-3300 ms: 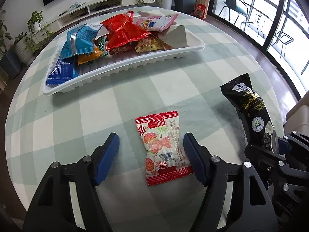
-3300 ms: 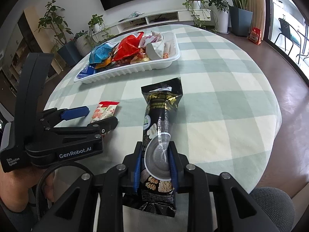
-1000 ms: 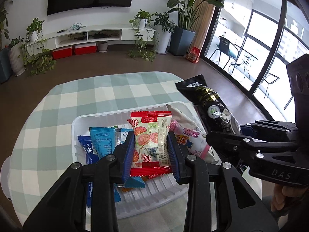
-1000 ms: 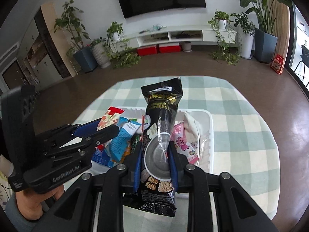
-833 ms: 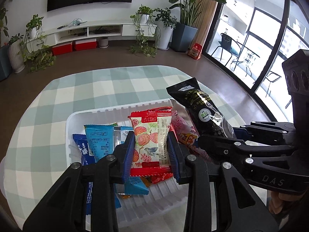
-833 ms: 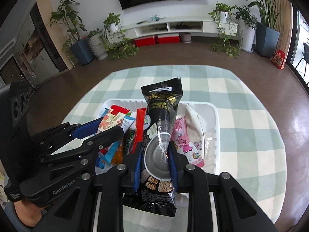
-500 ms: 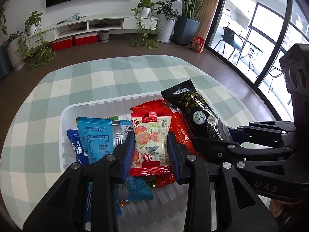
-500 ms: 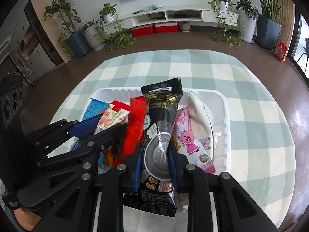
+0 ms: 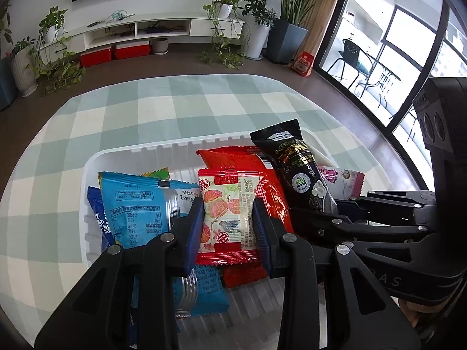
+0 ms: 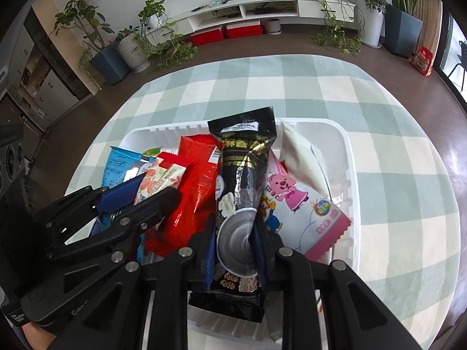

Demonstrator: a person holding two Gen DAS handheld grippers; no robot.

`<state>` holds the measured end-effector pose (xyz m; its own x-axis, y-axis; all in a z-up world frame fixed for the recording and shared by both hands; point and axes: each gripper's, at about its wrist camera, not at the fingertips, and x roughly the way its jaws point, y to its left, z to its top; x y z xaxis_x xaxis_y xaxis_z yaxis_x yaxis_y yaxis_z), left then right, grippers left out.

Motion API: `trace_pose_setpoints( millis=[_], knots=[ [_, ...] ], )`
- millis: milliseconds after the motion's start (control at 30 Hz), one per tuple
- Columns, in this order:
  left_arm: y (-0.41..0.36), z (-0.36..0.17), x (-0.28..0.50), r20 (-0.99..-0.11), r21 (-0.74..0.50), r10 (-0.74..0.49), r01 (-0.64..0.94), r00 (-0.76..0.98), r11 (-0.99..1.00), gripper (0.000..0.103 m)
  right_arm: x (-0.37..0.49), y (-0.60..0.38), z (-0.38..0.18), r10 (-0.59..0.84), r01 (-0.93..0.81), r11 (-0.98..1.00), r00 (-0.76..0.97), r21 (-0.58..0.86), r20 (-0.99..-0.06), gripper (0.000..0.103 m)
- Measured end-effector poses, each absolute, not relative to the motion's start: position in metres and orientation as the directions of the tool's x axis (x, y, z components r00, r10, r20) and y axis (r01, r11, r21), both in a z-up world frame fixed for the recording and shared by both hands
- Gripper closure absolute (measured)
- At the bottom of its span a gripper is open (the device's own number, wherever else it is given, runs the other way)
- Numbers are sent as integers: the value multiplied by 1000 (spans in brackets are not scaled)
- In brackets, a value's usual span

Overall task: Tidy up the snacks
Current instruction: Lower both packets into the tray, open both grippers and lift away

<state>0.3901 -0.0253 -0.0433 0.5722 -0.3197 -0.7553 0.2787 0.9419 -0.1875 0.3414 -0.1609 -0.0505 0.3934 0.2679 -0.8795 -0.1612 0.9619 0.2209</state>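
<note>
My left gripper (image 9: 227, 204) is shut on a red-and-white snack packet (image 9: 227, 213) and holds it over the white tray (image 9: 140, 153). It also shows in the right wrist view (image 10: 159, 179). My right gripper (image 10: 236, 227) is shut on a long black snack bag (image 10: 242, 175) and holds it over the tray (image 10: 348, 157), to the right of the left gripper. The black bag also shows in the left wrist view (image 9: 297, 169). The tray holds several packets: a light blue one (image 9: 134, 207), a red one (image 10: 192, 189) and a pink cartoon one (image 10: 300, 210).
The tray sits on a round table with a green-and-white checked cloth (image 9: 163, 105). A white pouch (image 10: 303, 157) lies at the tray's right side. Beyond the table are brown floor, potted plants and a low TV cabinet (image 9: 140, 33).
Both grippers have come lower and closer over the tray with their packets still held. The tray now fills more of both views.
</note>
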Motion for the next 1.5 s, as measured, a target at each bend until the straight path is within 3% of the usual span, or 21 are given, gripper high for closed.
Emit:
trace_pose_setpoints(
  millis=[867,1500],
  knots=[
    [-23,-45,387,-730,-190,-311,257,609,948,69,343,-157,-55,235,-150,971,420,188,-876,76],
    [-14,-25,371,-700,-221,-320,233,638,947,46,327,-167,-32,214,-137,976,483,167,-849,62]
  ],
)
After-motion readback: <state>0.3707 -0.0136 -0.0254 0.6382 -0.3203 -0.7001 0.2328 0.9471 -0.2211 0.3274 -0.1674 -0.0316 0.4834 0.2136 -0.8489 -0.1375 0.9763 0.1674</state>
